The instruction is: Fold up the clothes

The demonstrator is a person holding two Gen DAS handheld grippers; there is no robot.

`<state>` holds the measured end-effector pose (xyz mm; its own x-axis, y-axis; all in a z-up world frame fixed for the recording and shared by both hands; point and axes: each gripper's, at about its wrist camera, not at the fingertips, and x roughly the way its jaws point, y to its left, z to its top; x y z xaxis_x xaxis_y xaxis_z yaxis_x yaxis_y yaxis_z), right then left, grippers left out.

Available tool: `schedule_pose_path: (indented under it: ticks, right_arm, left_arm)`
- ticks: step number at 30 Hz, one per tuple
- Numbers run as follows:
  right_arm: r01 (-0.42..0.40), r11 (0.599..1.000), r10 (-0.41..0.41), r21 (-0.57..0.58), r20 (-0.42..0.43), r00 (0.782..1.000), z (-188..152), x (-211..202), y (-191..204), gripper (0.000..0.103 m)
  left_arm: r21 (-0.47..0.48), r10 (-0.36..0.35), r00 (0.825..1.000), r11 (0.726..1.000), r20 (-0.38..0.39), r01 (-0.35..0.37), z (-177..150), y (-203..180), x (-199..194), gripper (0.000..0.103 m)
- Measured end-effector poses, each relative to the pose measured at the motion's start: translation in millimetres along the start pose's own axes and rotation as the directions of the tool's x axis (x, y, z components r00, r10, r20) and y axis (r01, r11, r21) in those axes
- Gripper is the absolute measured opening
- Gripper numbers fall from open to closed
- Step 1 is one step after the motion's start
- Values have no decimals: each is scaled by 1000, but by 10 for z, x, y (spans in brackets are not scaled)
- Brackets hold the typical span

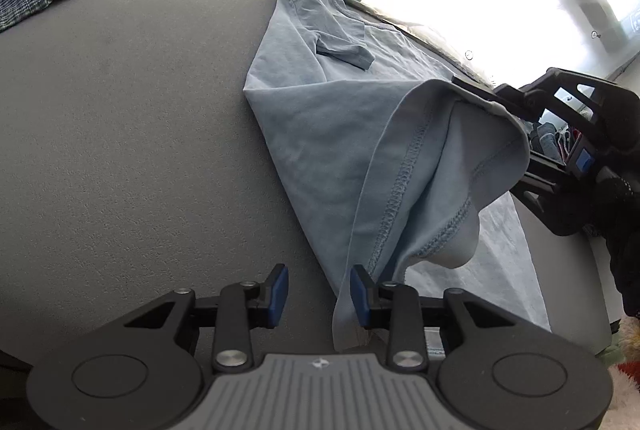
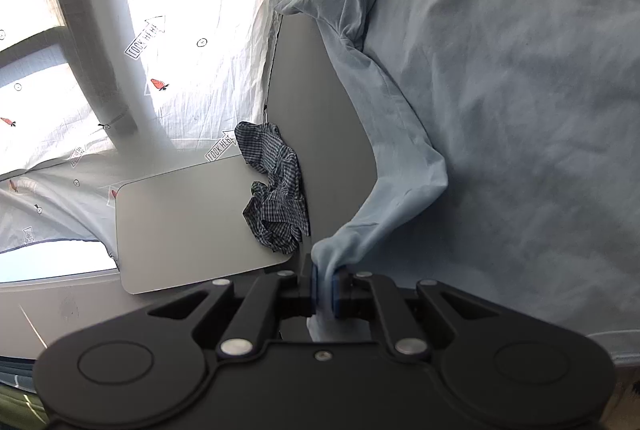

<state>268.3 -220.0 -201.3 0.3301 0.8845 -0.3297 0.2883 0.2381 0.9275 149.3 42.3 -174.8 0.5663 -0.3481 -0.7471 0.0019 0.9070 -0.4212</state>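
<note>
Blue shirt [image 1: 332,133] corner pinched in right fingers [image 2: 325,290], hem beside parted, empty left fingers [image 1: 319,296].

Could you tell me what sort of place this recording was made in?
Probably a home-style room set up for folding laundry: a grey table holds a light blue T-shirt and a crumpled checked garment, beside a sunlit carrot-print curtain.

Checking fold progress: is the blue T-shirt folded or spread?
Partly folded: the blue T-shirt has its hem lifted over the body, pinched in the right gripper.
</note>
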Motion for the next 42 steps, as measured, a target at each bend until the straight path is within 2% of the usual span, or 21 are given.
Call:
schedule_pose_path:
  ticks: [3,5,9,15,22,26,28,31,37,40,42]
  right_arm:
    - [1,1000,-1,2,-12,1000,8,38,-7,7]
    - [-2,1000,2,6,-16,1000,18,55,-11,7]
    - [-5,1000,5,5,-21,1000,36,72,0,7]
    - [-14,1000,14,8,-28,999,43,57,-15,7]
    - [-31,999,31,22,-23,999,48,34,-34,7]
    - [-32,999,33,24,-23,999,58,39,-34,7]
    - [-29,999,30,25,-24,999,64,47,-34,7]
    - [-20,999,21,29,-36,999,75,81,-34,8]
    - [19,999,-17,35,-70,997,73,171,-73,11]
    - [43,998,-40,42,-71,997,78,168,-146,12]
    - [72,997,-71,30,-54,996,88,111,-197,12]
  left_arm:
    - [25,-19,999,1000,43,18,69,-32,-122,45]
    - [48,-42,998,998,46,40,110,-72,-138,45]
    - [105,-28,999,994,44,23,197,-178,-14,45]
    - [65,-107,994,992,26,105,300,-150,168,45]
    - [71,-152,988,986,16,151,401,-186,279,45]
    - [65,-163,986,985,39,160,414,-192,255,41]
    - [56,-169,984,984,48,167,416,-182,229,23]
    - [38,-132,989,991,71,129,389,-166,143,12]
    - [-22,2,995,1000,103,0,217,-86,-129,7]
    - [-82,102,991,992,89,-95,82,27,-231,6]
    - [-160,177,982,973,60,-165,-2,169,-249,6]
